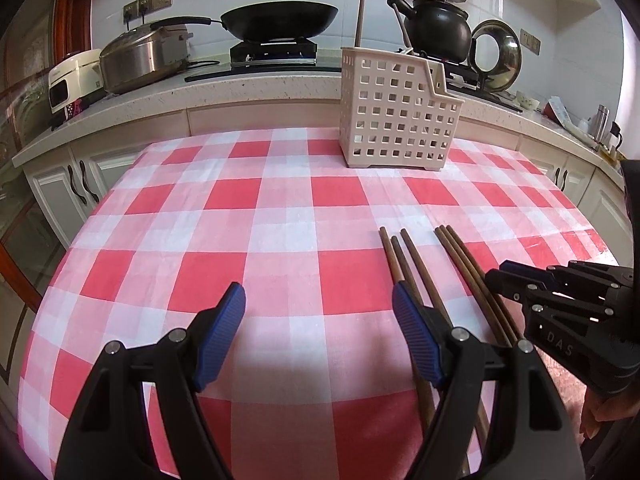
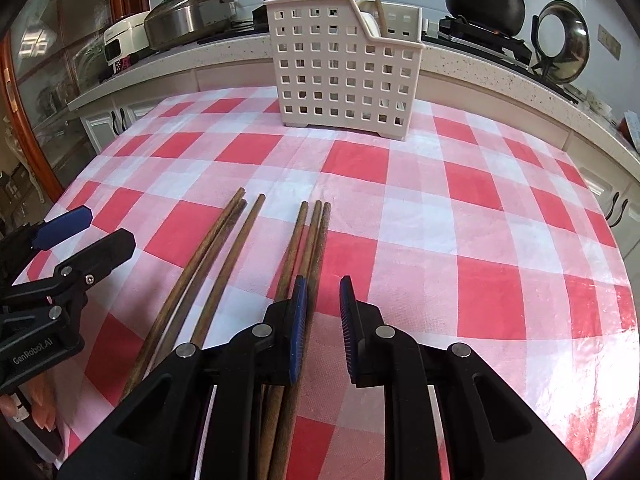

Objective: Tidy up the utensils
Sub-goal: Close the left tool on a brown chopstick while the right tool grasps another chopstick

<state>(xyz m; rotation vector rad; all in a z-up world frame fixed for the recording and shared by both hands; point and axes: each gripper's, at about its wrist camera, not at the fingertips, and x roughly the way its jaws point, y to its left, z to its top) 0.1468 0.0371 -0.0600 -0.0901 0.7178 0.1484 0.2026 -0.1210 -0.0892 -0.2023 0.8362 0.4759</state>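
Several brown wooden chopsticks point(image 2: 224, 264) lie flat on the red-and-white checked tablecloth point(image 2: 440, 220), in two loose groups; they also show in the left wrist view point(image 1: 416, 264). A white perforated utensil basket point(image 2: 344, 68) stands at the table's far side with a few sticks upright in it; it also shows in the left wrist view point(image 1: 396, 120). My left gripper point(image 1: 318, 320) is open wide and empty, just left of the chopsticks. My right gripper point(image 2: 323, 320) is open a little and empty, its left finger point(image 2: 298, 320) over the right group of chopsticks.
Behind the table runs a kitchen counter point(image 1: 240, 88) with a black wok point(image 1: 280, 20), a steel cooker point(image 1: 140, 56), a black kettle point(image 1: 438, 26) and a pot lid point(image 1: 498, 56). Cabinet doors stand below the counter. The right gripper shows in the left wrist view point(image 1: 560, 292).
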